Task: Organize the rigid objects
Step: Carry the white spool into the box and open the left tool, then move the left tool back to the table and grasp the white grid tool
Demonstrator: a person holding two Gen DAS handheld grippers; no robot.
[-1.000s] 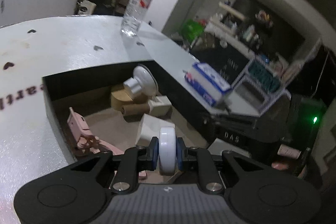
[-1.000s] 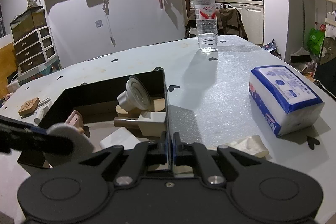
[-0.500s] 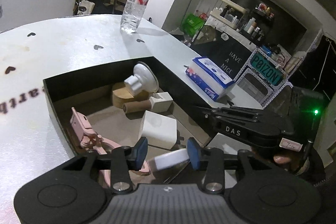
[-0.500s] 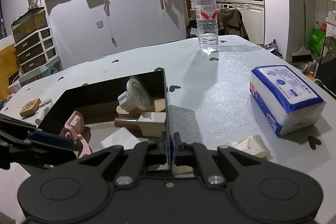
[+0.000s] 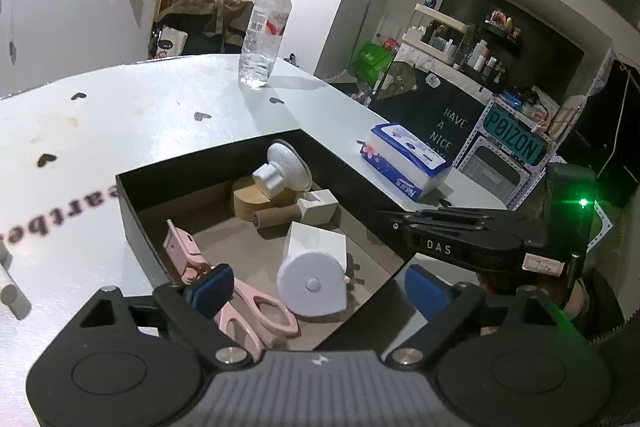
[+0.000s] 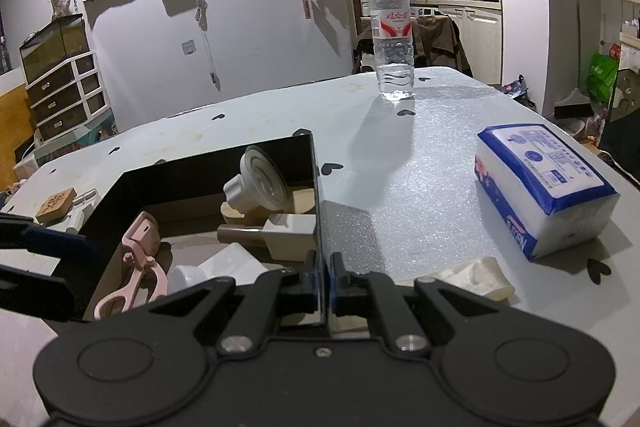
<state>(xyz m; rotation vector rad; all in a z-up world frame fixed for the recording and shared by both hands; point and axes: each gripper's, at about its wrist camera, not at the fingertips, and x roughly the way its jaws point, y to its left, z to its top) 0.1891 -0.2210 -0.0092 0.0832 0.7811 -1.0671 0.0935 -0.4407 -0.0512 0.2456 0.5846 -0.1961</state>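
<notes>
Left tongs spread wide above the black box, gripping nothing. Right tongs pinched tight on the box's near-right wall. Inside the box, six items: one white tape measure flat beside one white block, one pink scissors, one white suction cup, one wooden disc, one wooden-handled stamp. Elsewhere on the bench: one water bottle, one tissue pack, one wooden stamp block.
</notes>
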